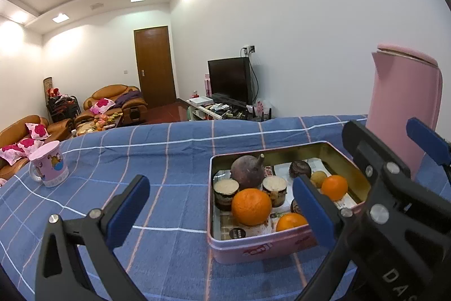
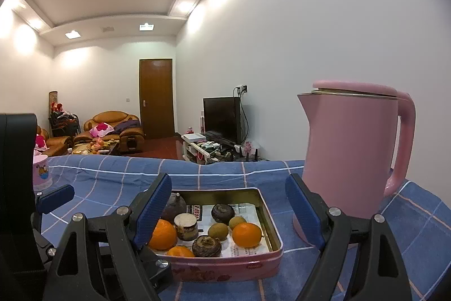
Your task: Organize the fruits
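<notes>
- Pink tin (image 2: 225, 264) sits open on the blue checked cloth (image 1: 169, 148). It lies ahead of both tongs, low between the right tongs' (image 2: 228, 216) fingers and just behind the right finger of the left tongs (image 1: 222, 213).
- Tin contents, right view: three oranges, largest (image 2: 163, 234) by the left finger, one (image 2: 247, 234) toward the tin's right wall, one (image 2: 180, 251) at the near wall; two small greenish-brown fruits (image 2: 218, 231); several dark round items, one with a stem (image 2: 173, 206); one cut cylinder piece (image 2: 186, 226).
- Left view shows two such cut pieces (image 1: 225, 192); the right view shows only one, the other hidden by the finger.
- Left tongs: jaws wide apart, nothing between the pads.
- Right tongs: jaws wide apart, nothing gripped.
- One pink kettle (image 2: 355, 154) stands closed, just beyond the right tongs' right finger, beside the tin.
- One pink mug (image 1: 49, 165) stands well apart, beyond the left tongs' left finger; it is cut off at the right view's edge.
</notes>
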Motion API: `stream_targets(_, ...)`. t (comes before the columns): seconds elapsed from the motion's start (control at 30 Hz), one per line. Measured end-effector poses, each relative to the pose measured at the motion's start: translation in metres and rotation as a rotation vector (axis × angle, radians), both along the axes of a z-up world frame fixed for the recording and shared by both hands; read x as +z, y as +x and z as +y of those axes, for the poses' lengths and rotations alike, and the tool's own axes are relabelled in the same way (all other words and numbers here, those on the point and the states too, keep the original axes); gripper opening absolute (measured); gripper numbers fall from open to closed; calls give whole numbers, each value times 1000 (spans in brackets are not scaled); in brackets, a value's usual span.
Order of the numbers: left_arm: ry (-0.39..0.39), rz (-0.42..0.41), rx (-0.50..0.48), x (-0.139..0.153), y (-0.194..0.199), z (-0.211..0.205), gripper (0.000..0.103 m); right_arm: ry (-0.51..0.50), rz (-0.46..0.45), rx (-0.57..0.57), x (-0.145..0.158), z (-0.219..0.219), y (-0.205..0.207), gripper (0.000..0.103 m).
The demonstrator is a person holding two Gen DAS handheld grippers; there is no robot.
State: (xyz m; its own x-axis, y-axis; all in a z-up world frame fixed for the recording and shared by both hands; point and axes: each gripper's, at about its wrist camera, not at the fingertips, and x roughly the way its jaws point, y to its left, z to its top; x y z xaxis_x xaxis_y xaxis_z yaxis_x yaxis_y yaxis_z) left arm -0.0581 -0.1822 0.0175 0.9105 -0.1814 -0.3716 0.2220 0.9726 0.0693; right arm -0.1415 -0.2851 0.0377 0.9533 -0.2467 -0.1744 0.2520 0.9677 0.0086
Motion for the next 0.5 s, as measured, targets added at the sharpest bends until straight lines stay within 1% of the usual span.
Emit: stream_targets(0.5,-5,10,3,0,2,4,103,-13,-15,1,0,4,-4,84)
